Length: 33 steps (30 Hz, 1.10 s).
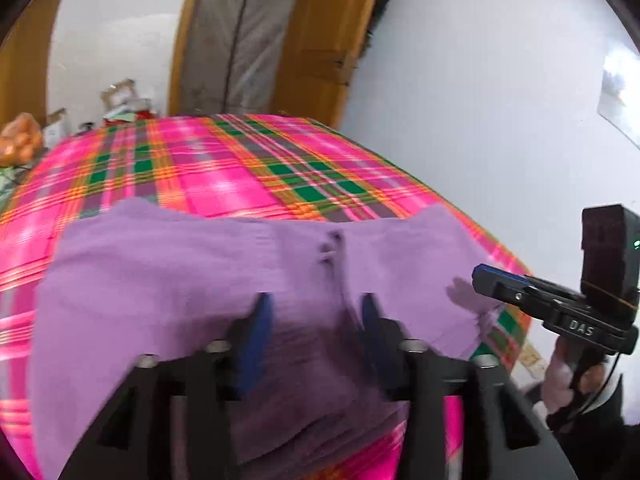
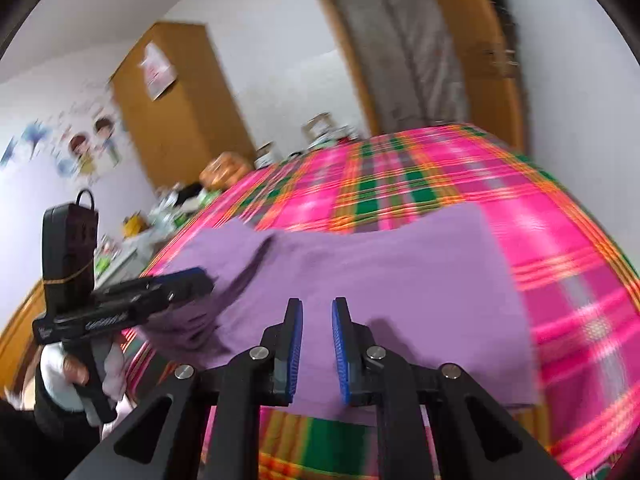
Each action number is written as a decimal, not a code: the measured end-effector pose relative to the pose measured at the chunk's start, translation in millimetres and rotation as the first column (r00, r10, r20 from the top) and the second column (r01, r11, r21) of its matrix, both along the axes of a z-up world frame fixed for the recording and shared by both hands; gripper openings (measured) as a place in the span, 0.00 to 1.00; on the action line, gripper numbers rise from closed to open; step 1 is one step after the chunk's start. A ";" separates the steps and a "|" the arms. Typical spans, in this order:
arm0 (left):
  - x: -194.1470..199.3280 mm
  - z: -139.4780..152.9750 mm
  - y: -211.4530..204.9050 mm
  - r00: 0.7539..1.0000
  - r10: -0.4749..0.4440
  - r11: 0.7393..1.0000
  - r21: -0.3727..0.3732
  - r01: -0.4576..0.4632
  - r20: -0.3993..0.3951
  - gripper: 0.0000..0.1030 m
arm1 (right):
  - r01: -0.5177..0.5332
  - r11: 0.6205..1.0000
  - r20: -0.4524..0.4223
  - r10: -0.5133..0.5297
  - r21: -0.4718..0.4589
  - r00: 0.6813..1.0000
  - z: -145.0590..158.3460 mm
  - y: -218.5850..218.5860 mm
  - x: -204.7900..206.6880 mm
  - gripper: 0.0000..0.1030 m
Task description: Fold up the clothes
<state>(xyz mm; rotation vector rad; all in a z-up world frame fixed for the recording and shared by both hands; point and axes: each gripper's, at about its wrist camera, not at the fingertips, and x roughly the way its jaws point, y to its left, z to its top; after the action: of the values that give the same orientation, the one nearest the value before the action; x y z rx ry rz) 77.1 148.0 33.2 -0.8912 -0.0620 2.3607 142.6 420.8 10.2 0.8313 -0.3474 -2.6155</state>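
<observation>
A purple garment [image 1: 192, 264] lies spread across the plaid bed, its far edge showing two raised corners. My left gripper [image 1: 316, 312] is low over the garment's near middle. Its blue pads [image 1: 260, 320] are wide apart, and purple cloth shows between and beneath them. In the right wrist view the same left gripper [image 2: 196, 280] hovers at the garment's left side above a bunched fold [image 2: 180, 332]. My right gripper [image 2: 318, 312] stands over the garment's near edge [image 2: 400, 280] with a narrow gap and nothing pinched. From the left wrist view this right gripper [image 1: 480, 276] sits by the cloth's right corner.
The bedspread [image 1: 224, 168] is pink, green and orange plaid, and its right edge runs along a white wall [image 1: 500, 120]. A wooden door frame [image 1: 312, 40] stands beyond the bed. A cluttered side table [image 2: 160, 208] and a wooden wardrobe [image 2: 180, 100] stand on the left. A person's hands hold both gripper handles.
</observation>
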 end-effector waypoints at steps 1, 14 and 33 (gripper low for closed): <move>-2.6 0.1 5.6 1.000 -0.010 1.000 0.008 0.010 0.010 0.53 | 0.028 1.000 0.000 -0.028 -0.011 1.000 -0.5 9.9 0.8 0.16; -41.8 5.4 52.1 0.995 -0.025 0.997 0.077 0.017 0.099 0.53 | 0.142 0.987 0.105 -0.133 -0.081 0.986 -34.4 78.3 -14.8 0.07; -58.4 -16.8 57.9 0.983 0.104 0.994 -0.037 -0.100 0.152 0.41 | 0.153 0.983 0.269 -0.120 -0.104 0.956 -27.6 104.9 -124.1 0.21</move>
<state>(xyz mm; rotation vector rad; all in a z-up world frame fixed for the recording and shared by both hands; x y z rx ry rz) 18.7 205.8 16.4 -1.1073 -0.1387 2.3881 18.5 525.6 -17.4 1.1503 -0.6547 -2.5774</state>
